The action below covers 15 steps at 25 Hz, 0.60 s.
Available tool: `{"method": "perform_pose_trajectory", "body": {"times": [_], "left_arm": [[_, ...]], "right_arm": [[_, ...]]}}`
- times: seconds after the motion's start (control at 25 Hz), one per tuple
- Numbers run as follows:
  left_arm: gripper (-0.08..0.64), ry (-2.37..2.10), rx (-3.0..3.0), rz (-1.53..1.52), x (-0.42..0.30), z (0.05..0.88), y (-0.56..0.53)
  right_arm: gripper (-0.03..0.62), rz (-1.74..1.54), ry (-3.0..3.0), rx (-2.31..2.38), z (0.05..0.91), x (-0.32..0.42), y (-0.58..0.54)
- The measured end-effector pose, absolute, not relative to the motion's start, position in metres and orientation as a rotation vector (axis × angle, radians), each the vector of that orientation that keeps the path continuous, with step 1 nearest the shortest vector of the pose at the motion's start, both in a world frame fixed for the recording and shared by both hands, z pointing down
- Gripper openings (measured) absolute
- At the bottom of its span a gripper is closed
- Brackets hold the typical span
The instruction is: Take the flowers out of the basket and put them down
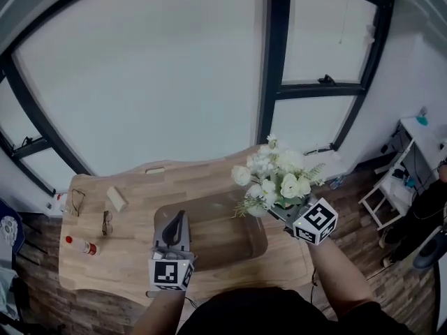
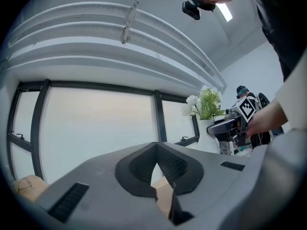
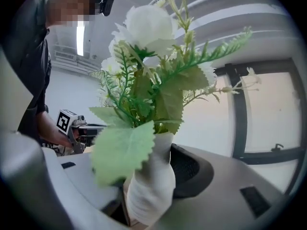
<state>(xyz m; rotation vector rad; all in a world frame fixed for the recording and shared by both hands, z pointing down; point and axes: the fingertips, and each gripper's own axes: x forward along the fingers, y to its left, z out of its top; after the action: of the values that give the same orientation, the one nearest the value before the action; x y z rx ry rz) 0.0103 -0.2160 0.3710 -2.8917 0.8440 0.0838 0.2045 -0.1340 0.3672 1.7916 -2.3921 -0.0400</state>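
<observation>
While clamped at its white ribbed vase by the right gripper, white artificial flower bouquet with green leaves above right rim of brown rectangular basket, left gripper at basket's left rim, jaws together, empty

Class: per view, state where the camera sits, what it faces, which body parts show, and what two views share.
Head view: on the head, facing down at the table; both forearms show.
Left gripper view: on the left gripper, facing windows; right hand shows.
Right gripper view: on the right gripper, facing its held flowers; left hand shows.
Shared: flowers.
</observation>
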Motion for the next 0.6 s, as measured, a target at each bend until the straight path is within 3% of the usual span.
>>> {"method": "perform_pose_trajectory", "body": {"times": [0.6], "left_arm": [[0.005,0.747,-2.931,0.058,0.055,0.378,-0.207]], "right_arm": [[0.252,0.036,-2.275,1.964,0.385,0.263,-0.102]]}}
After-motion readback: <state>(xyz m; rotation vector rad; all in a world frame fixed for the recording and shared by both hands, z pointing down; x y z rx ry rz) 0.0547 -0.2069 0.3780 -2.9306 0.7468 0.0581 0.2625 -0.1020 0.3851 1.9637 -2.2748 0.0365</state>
